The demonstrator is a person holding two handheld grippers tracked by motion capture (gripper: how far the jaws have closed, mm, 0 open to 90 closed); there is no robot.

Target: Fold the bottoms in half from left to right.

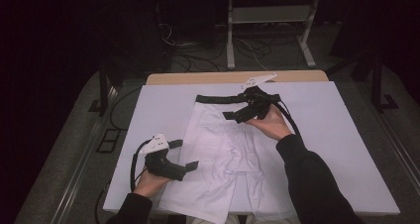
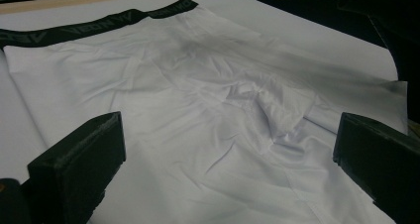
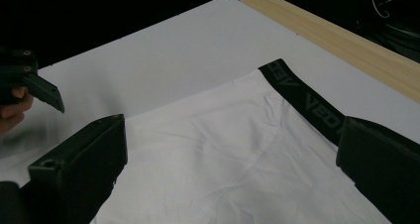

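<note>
The left gripper (image 1: pixel 185 159) hovers with its jaws wide apart over the near left leg of the white shorts (image 1: pixel 223 154), and the right gripper (image 1: pixel 237 114) hangs likewise spread and empty over the upper part of the garment, just short of the black waistband (image 1: pixel 218 99). The shorts lie flat but creased on the white sheet (image 1: pixel 346 135) that covers the table (image 1: pixel 198 78), waistband at the far edge and leg hems reaching the near edge (one hem appears to hang slightly past it). The work looks like smoothing or folding, and to do it well each gripper should probably come down low, pinch only the top layer at a side seam or hem, and close fully before any pull, so the thin cloth does not bunch or slide. The left hand (image 1: pixel 148 182) holds its tool low near the table's near left corner, wrist bent inward; the right arm (image 1: pixel 307 179) stretches forward across the garment, palm turned up under its gripper.
</note>
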